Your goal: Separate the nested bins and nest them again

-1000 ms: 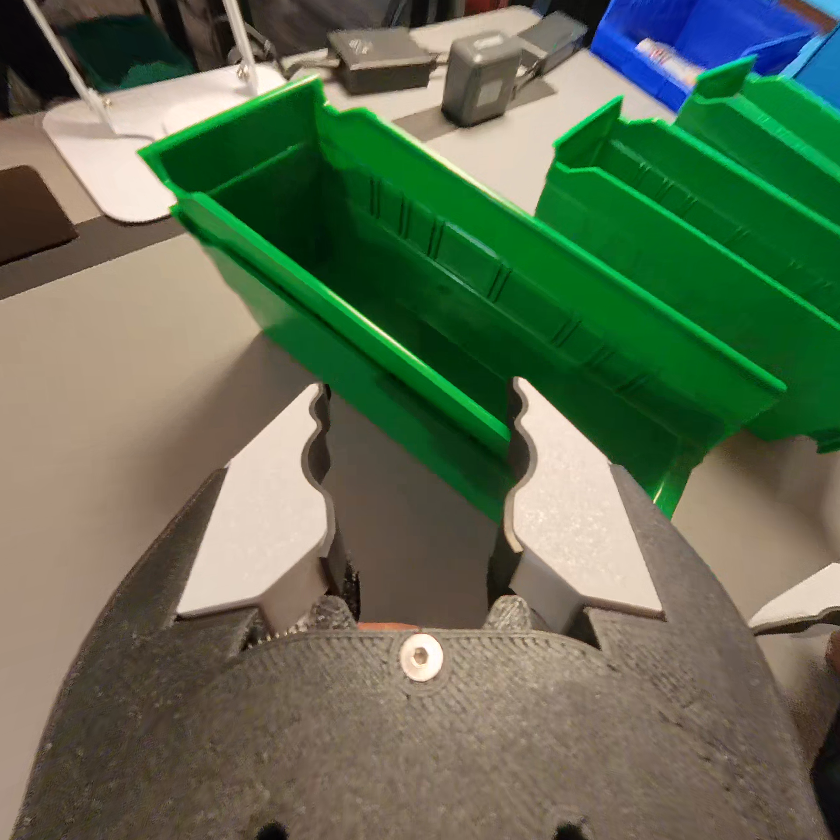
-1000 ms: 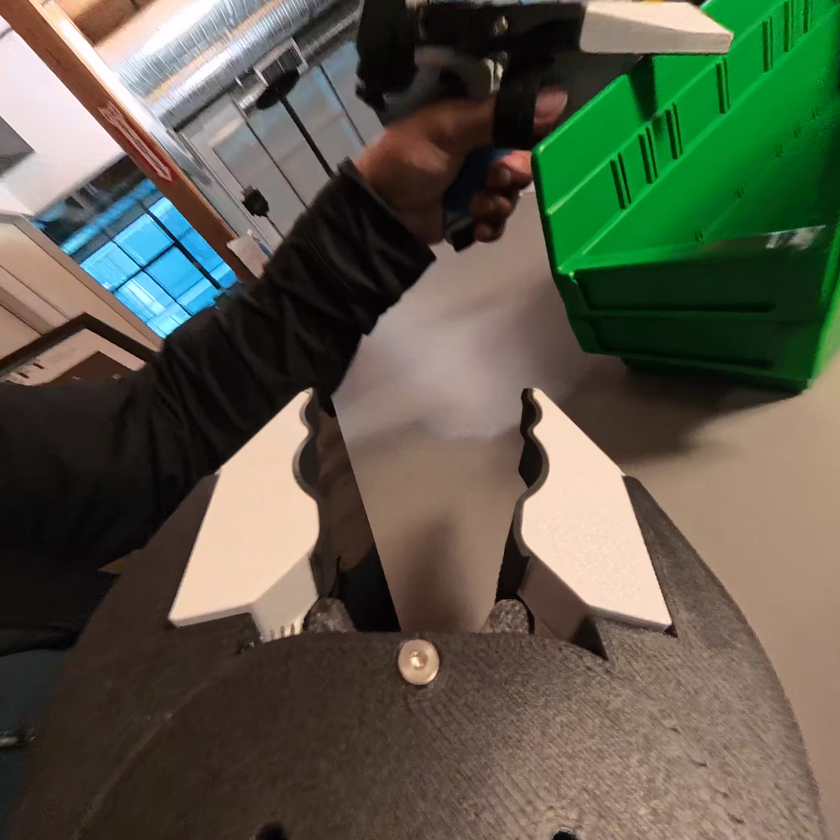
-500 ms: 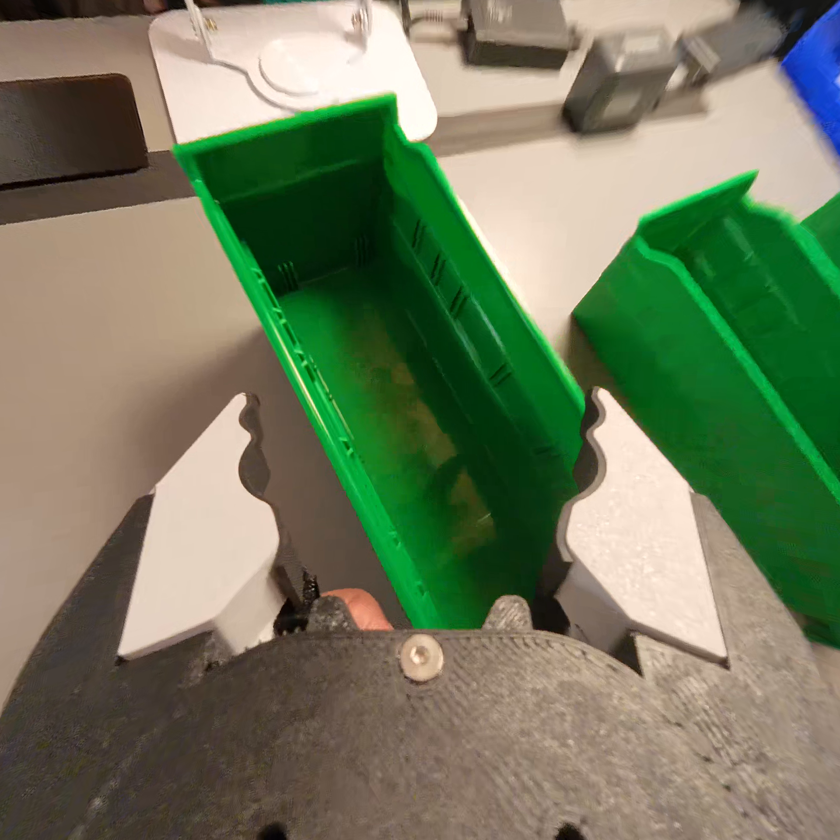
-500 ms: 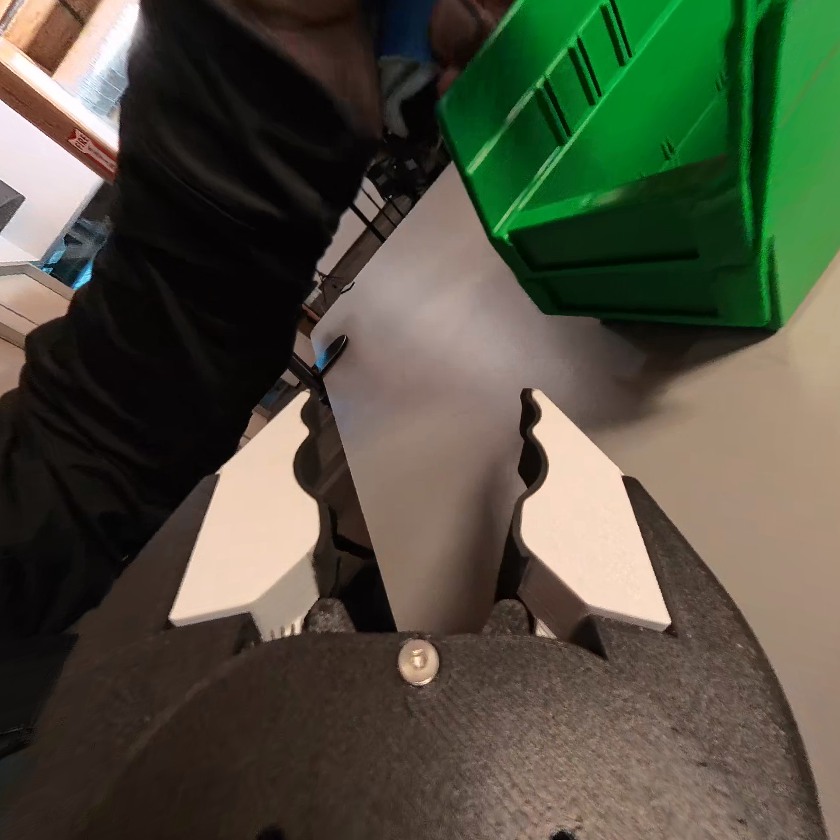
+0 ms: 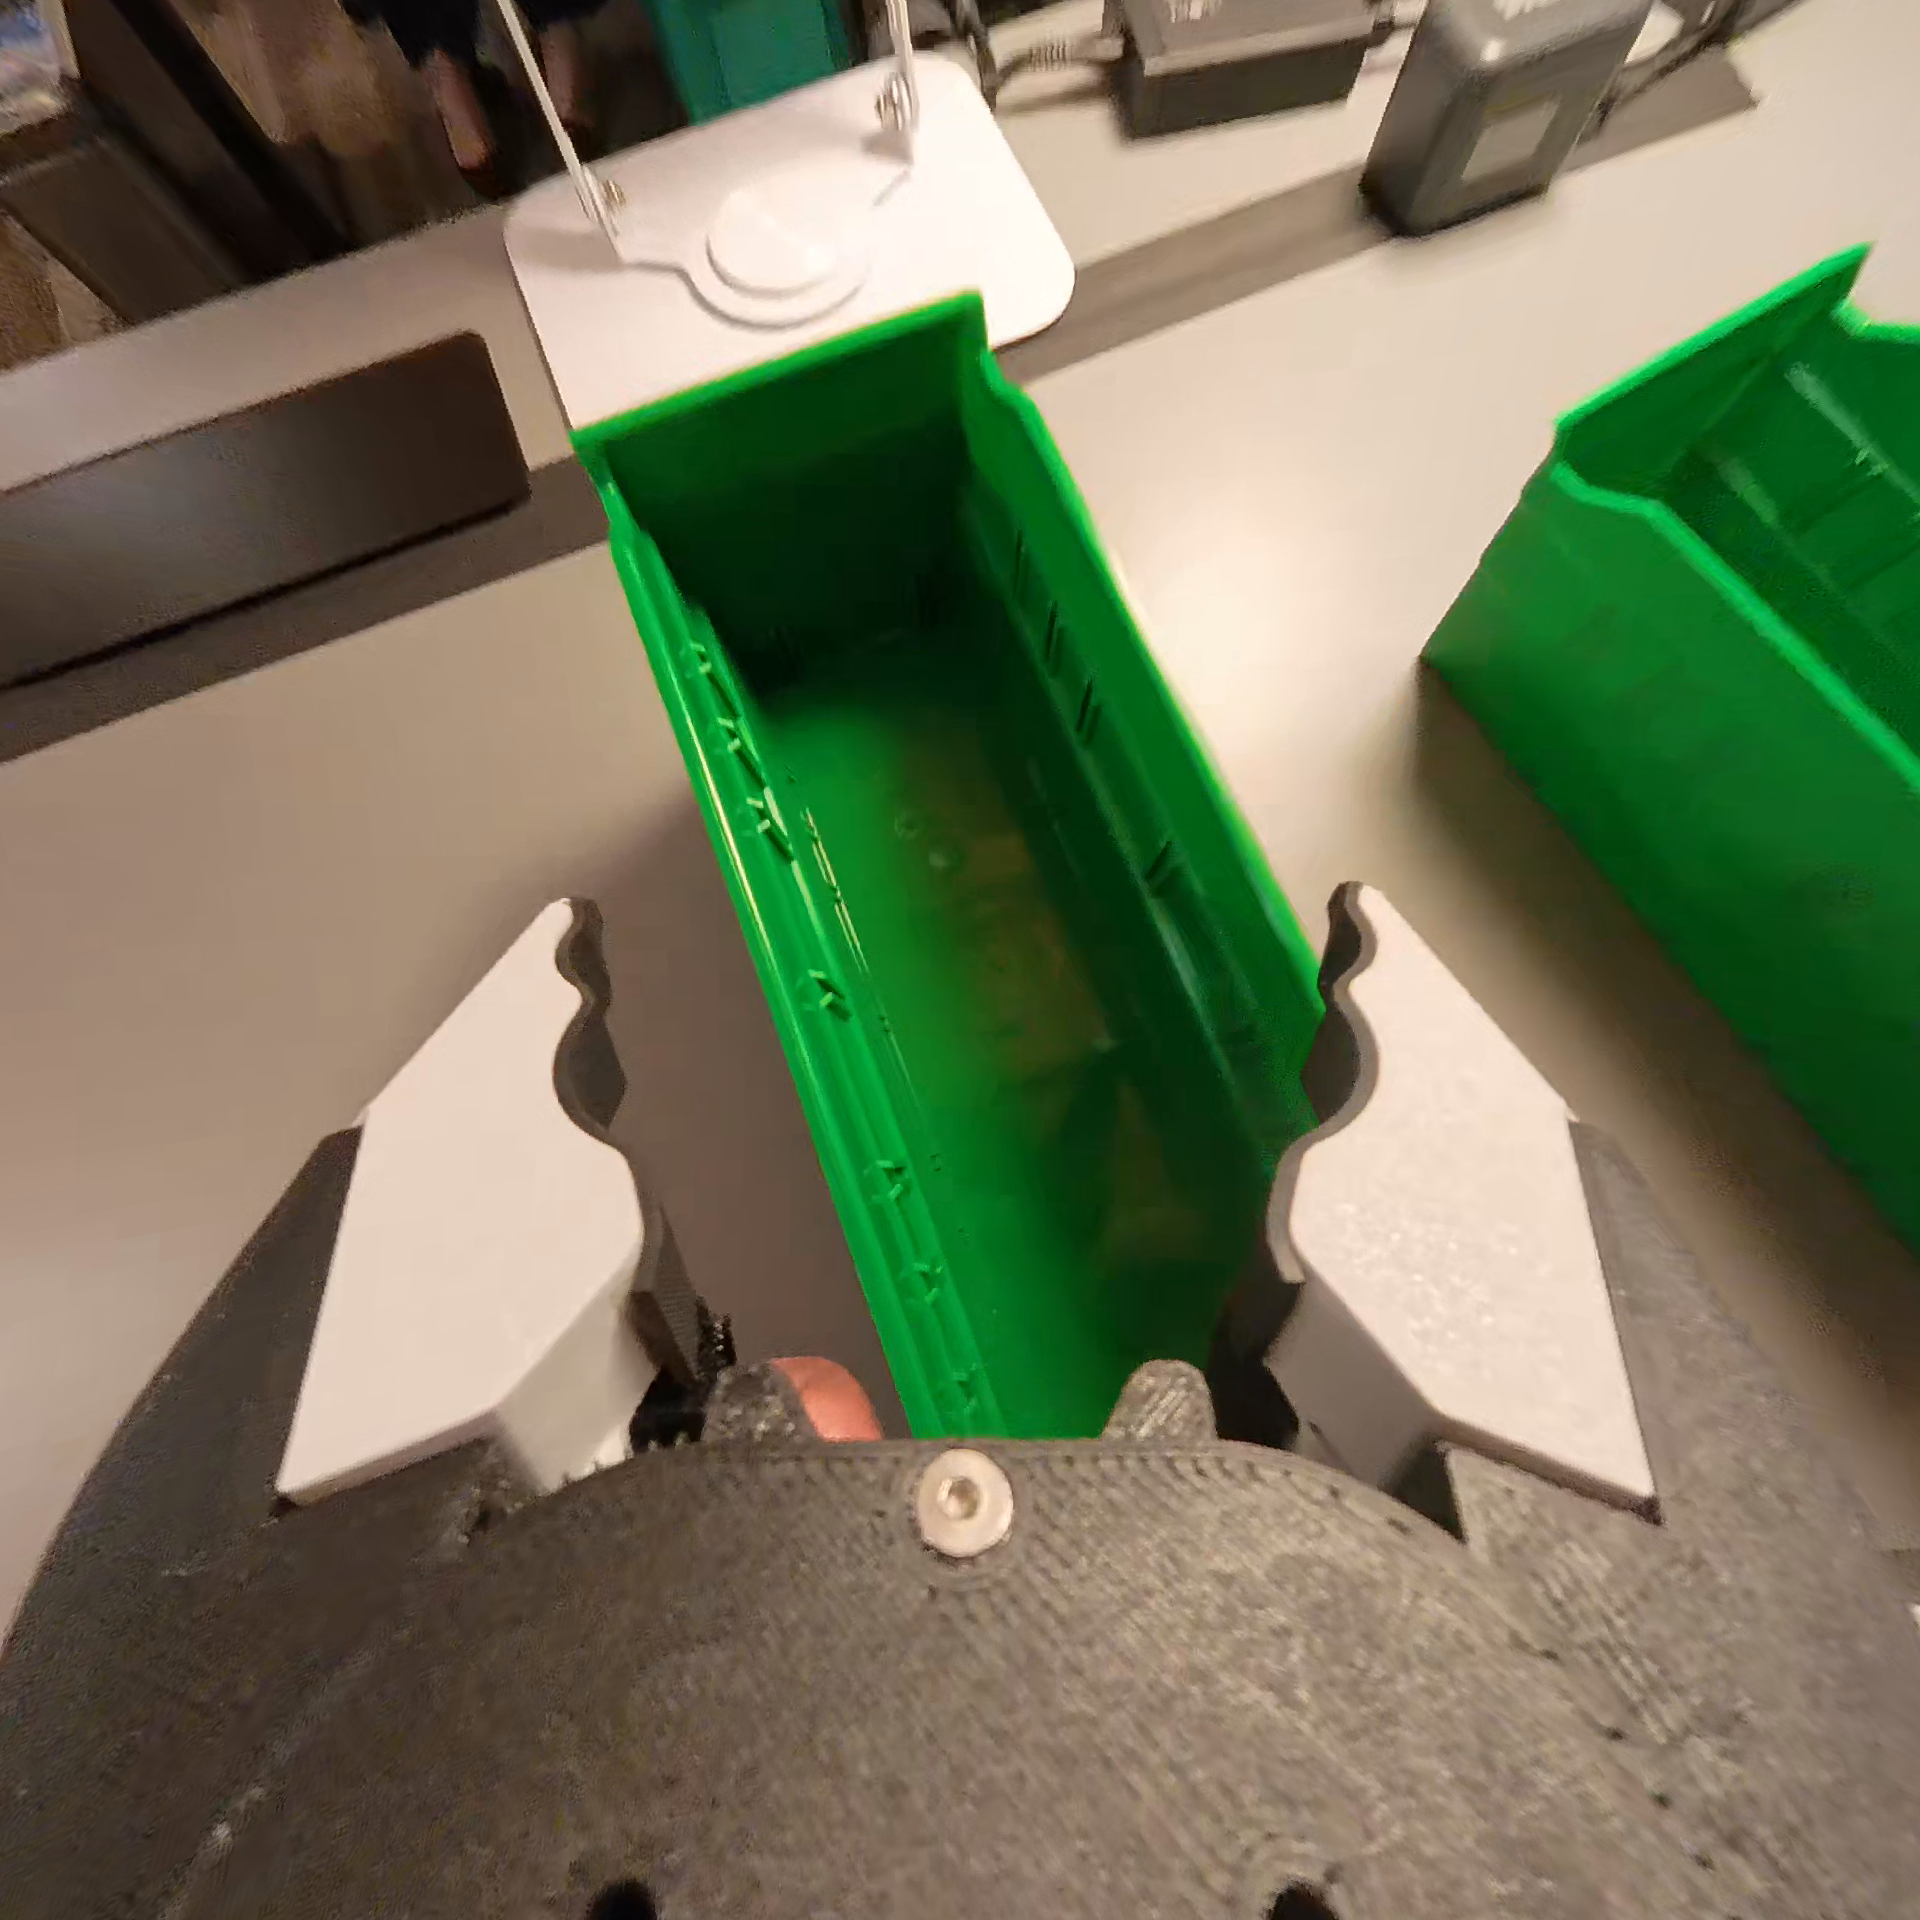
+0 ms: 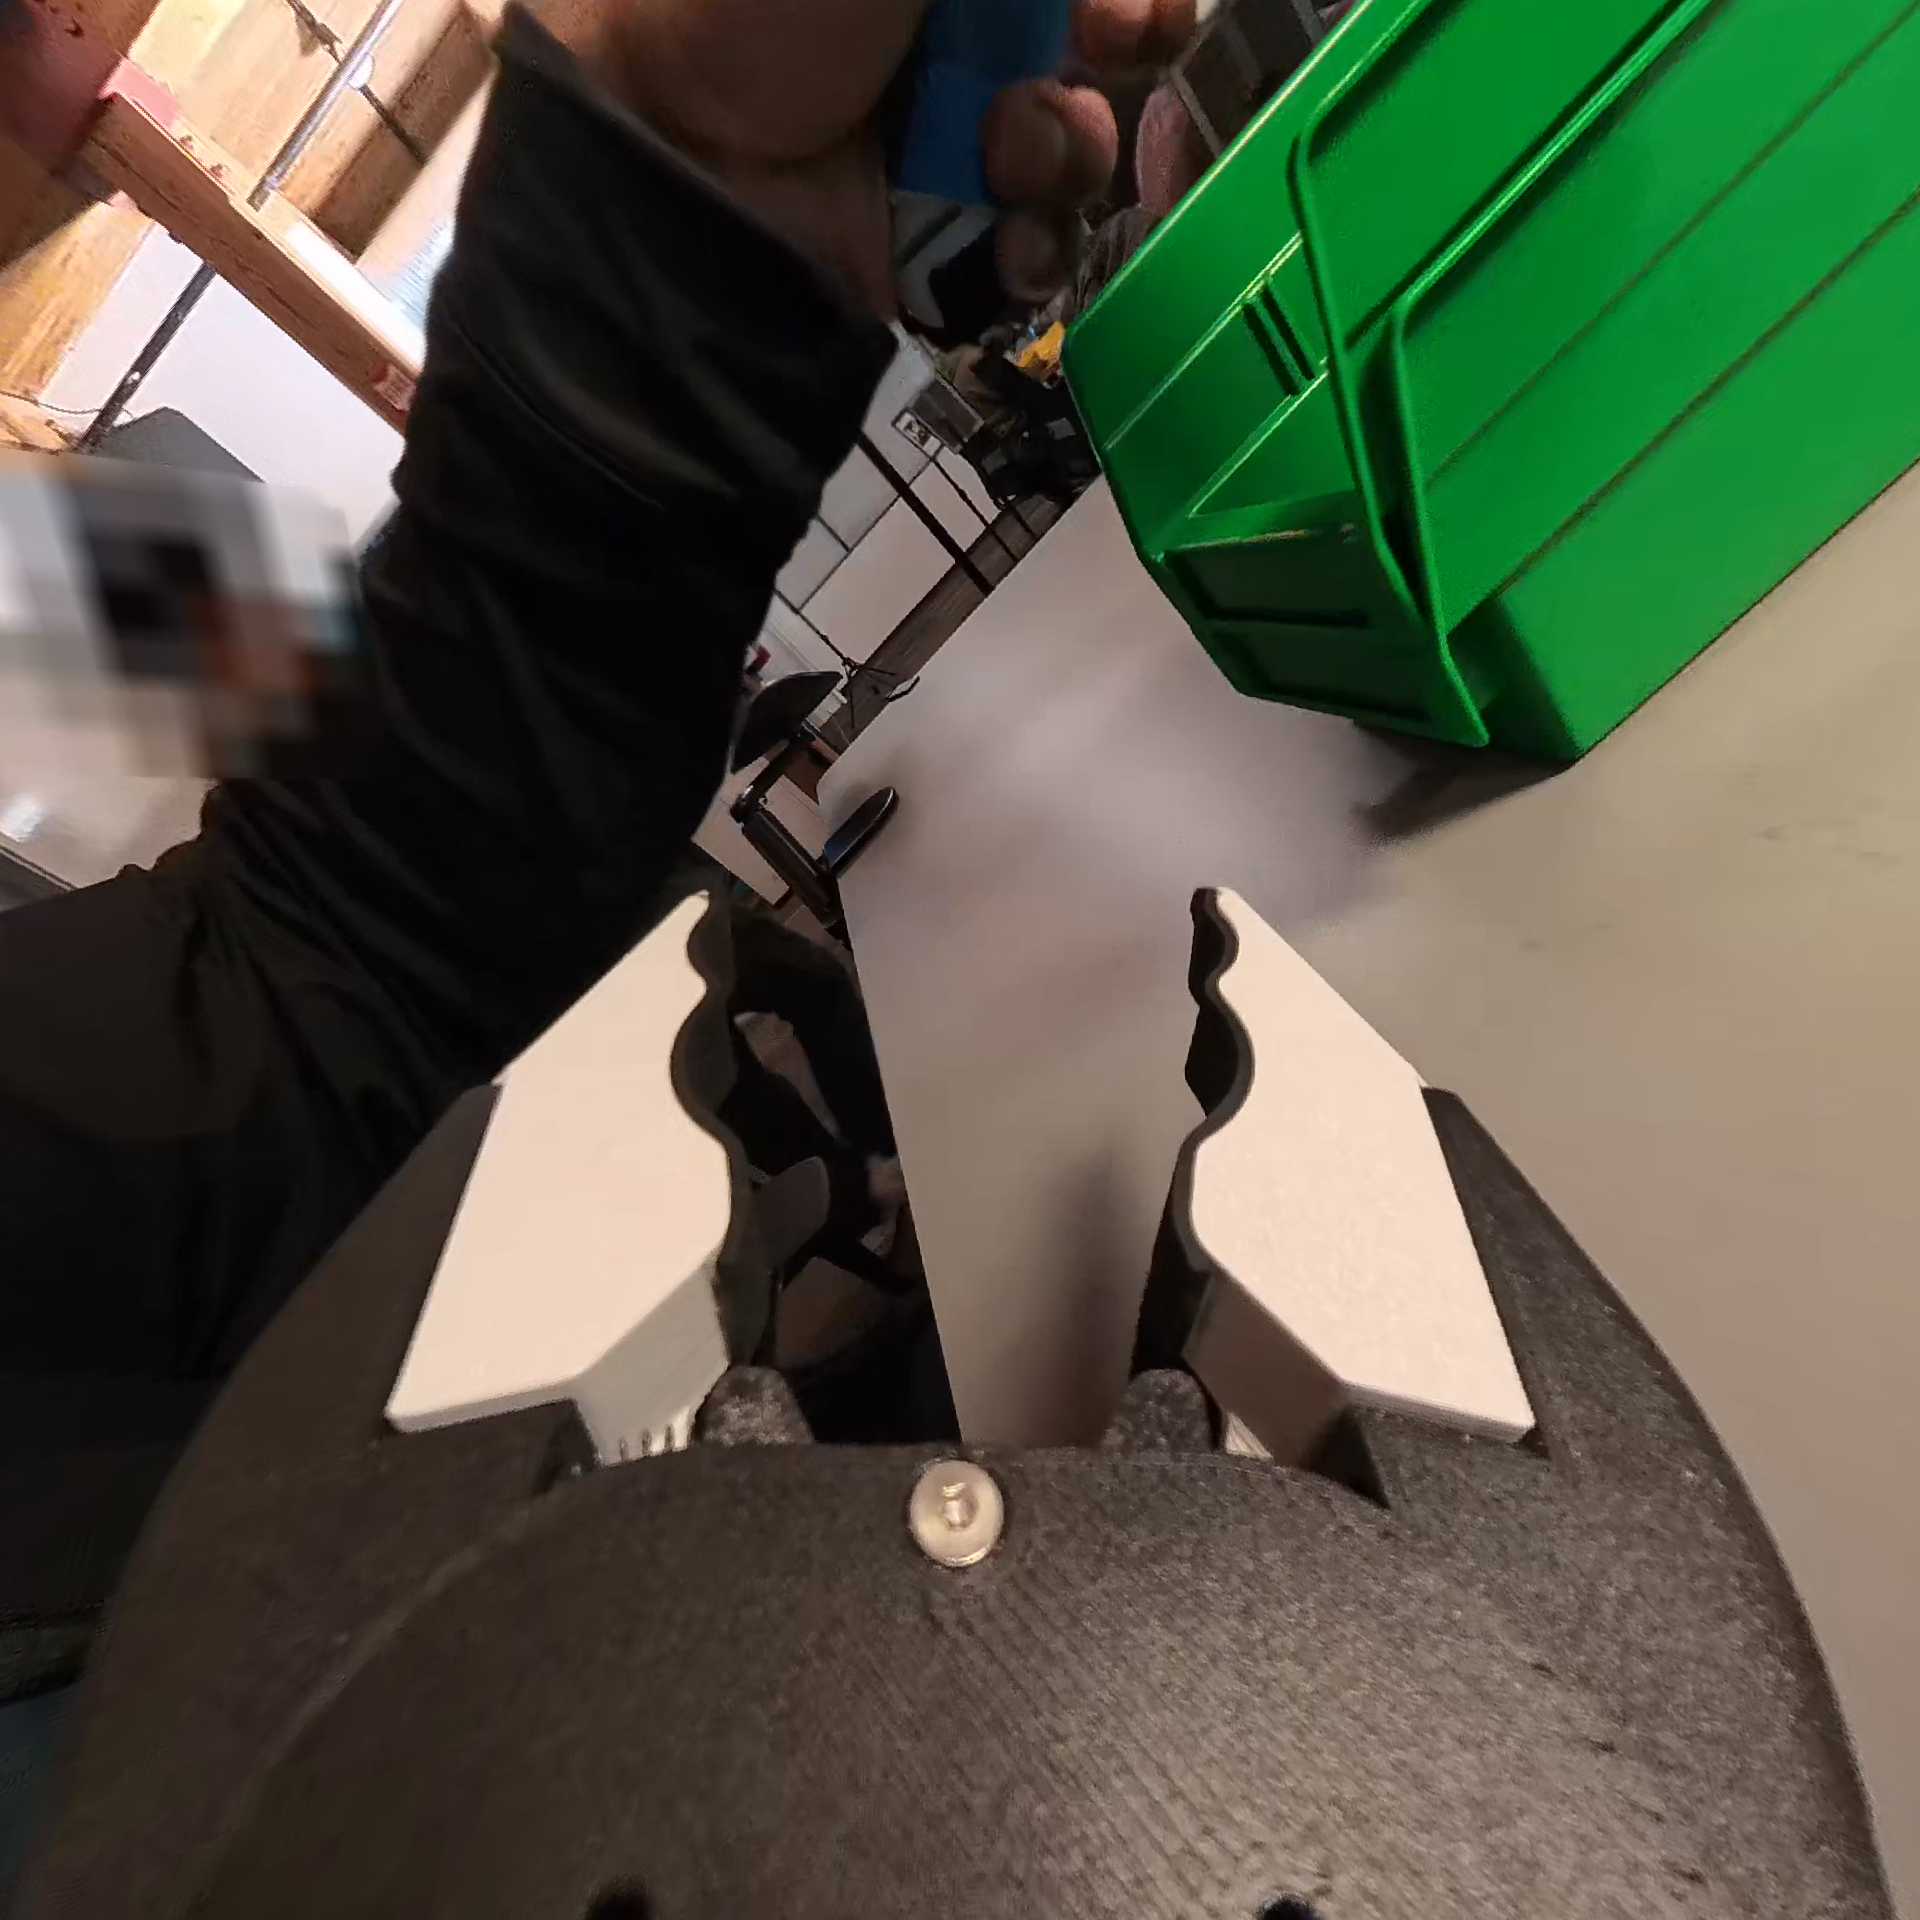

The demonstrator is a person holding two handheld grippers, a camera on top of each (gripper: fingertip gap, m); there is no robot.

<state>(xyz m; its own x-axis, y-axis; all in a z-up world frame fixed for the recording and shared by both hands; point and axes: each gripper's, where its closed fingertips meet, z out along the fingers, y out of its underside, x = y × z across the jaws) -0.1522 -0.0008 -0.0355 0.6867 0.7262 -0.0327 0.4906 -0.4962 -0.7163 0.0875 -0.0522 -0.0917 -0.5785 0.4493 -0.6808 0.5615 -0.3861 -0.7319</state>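
A long green bin (image 5: 935, 831) stands open side up on the grey table (image 5: 312, 935), its length running away from me. My left gripper (image 5: 961, 909) is wide open and straddles its near end. The right finger (image 5: 1455, 1195) lies against the bin's right wall; the left finger (image 5: 488, 1195) stands clear of the left wall. More green bins (image 5: 1714, 675) stand to the right, and they also show in the right wrist view (image 6: 1558, 364), close against each other. My right gripper (image 6: 951, 904) is open and empty above bare table, well short of them.
A white lamp base (image 5: 790, 208) stands just behind the long bin. A black pad (image 5: 239, 520) lies at the far left, and grey power adapters (image 5: 1496, 104) at the back. A person's black-sleeved arm (image 6: 520, 623) crosses the right wrist view's left side, by the table edge (image 6: 914, 623).
The long bin was tilted at my left fingertips a second ago; now it stands flat. My left jaws have widened and moved over its near end. The right gripper has turned and stayed open.
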